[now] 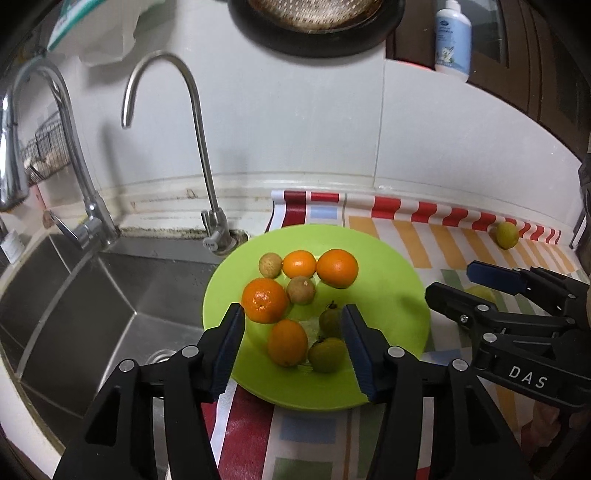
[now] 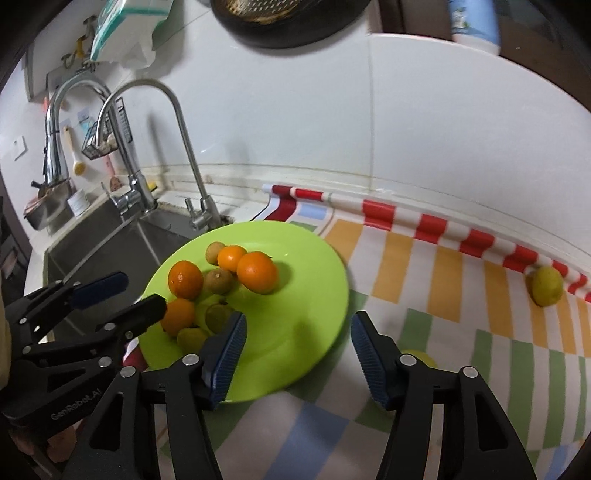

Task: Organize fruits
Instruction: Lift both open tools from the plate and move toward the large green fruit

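A lime green plate [image 1: 388, 266] [image 2: 306, 295] sits on a striped cloth beside the sink. It holds several oranges [image 1: 337, 267] [image 2: 256, 272], two brownish longans [image 1: 301, 290] and two small green fruits [image 1: 327, 354]. My left gripper [image 1: 293, 321] is open and empty, low over the plate's near side. My right gripper [image 2: 299, 328] is open and empty over the plate's right edge; it also shows in the left wrist view [image 1: 458, 284]. A yellow-green fruit [image 2: 546, 286] [image 1: 506, 234] lies on the cloth by the wall. Another [image 2: 419, 358] lies partly hidden under the right gripper.
A steel sink [image 1: 92, 295] with two taps [image 1: 199, 122] lies left of the plate. The striped cloth [image 2: 424, 258] covers the counter up to the white tiled wall. A dark pan [image 1: 314, 26] hangs above, and a bottle [image 1: 452, 37] stands on a ledge.
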A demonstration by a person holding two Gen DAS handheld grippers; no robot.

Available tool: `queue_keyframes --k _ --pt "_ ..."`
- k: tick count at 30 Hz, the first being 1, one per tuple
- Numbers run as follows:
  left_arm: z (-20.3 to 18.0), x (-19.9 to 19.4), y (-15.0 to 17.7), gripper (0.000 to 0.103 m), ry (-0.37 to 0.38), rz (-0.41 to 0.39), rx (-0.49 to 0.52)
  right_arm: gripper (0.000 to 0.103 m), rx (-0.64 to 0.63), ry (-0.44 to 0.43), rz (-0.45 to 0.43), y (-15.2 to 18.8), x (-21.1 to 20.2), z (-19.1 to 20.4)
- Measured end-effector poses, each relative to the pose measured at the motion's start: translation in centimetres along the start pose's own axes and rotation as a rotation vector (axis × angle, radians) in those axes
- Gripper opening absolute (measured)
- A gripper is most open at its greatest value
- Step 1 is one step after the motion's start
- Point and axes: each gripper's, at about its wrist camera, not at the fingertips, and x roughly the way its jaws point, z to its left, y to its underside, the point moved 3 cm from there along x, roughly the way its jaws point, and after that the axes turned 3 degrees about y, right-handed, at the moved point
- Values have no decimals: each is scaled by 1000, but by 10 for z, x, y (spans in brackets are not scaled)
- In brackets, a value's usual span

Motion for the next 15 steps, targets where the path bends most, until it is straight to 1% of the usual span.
queue_keyframes --k 2,4,7,9,12,15 --pt "-3 -6 -1 58 -10 -8 6 62 0 8 -10 1 -9 -2" --pt "-7 -11 -2 59 -18 -19 11 62 -3 17 -19 1 -16 -3" --pt "-12 -21 -5 60 -13 -30 3 62 -10 35 -31 3 -28 -6" --pt "-16 -26 -6 63 -16 -41 -2 62 -3 44 -38 5 -36 -9" --pt "-22 -34 -9 65 -18 -54 -10 62 12 58 -52 7 -49 -14" --pt "-31 -43 -10 67 -4 -67 -11 62 19 78 -71 11 -63 -20"
